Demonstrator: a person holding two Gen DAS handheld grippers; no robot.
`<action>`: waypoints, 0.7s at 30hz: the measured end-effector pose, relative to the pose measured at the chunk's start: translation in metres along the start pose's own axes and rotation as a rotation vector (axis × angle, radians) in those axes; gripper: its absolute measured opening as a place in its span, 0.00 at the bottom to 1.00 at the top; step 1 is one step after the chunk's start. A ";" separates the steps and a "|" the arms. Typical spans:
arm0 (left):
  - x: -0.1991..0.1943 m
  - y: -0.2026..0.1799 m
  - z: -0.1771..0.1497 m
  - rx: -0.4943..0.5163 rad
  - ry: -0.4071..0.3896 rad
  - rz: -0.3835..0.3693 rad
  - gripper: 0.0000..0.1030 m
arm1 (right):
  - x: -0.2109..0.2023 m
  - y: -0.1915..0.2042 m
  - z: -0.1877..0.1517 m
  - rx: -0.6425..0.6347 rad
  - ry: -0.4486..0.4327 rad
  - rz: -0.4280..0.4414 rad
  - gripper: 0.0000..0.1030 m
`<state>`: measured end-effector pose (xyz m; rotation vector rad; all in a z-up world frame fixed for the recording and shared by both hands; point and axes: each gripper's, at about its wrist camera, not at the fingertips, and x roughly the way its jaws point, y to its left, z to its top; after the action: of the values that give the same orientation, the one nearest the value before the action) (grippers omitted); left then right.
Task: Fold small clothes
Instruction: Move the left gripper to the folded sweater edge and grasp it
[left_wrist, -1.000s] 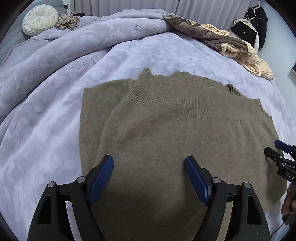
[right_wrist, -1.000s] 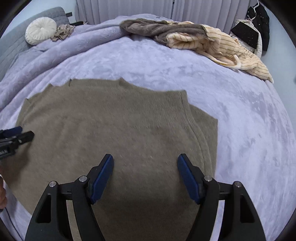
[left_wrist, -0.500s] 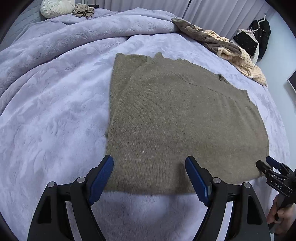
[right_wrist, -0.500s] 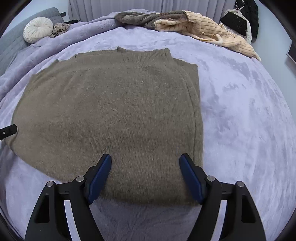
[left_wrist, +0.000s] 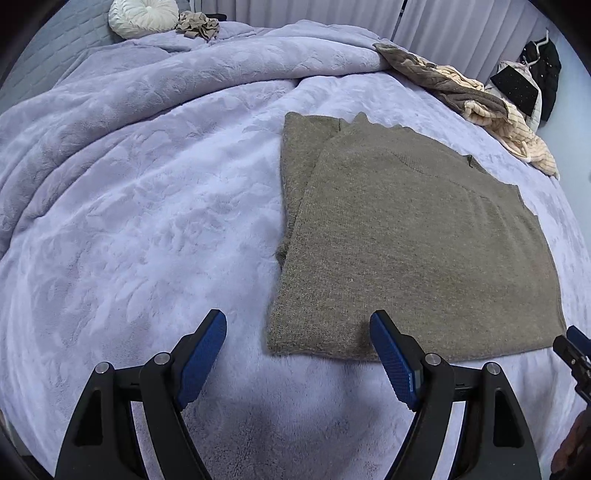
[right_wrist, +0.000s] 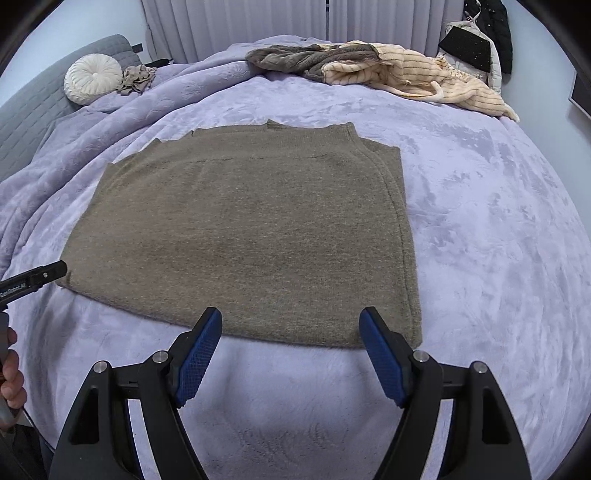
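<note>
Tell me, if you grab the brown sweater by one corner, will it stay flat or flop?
The brown sweater would probably flop: it is soft knit, lying limp on the blanket. Its folded layers would likely slide apart. It looks thick, so maybe a bit heavy.

Olive knit sweater (right_wrist: 251, 236), folded flat

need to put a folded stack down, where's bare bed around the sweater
Bare blanket lies left of the sweater, up to the bunched folds by the round pillow. Another bare stretch lies right of the sweater. The far edge is crowded by the striped clothes pile.
</note>
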<state>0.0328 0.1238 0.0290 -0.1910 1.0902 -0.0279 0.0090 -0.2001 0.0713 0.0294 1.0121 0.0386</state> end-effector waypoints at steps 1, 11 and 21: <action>0.006 0.004 0.001 -0.014 0.018 -0.036 0.78 | 0.000 0.004 0.001 -0.009 0.000 0.001 0.77; 0.048 0.031 0.011 -0.139 0.078 -0.393 0.98 | 0.009 0.053 0.024 -0.098 0.018 0.034 0.77; 0.064 0.026 0.036 -0.134 0.062 -0.503 0.85 | 0.052 0.108 0.098 -0.127 0.064 0.118 0.77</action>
<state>0.0923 0.1468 -0.0156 -0.5851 1.0828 -0.4143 0.1177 -0.0905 0.0834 -0.0281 1.0694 0.2125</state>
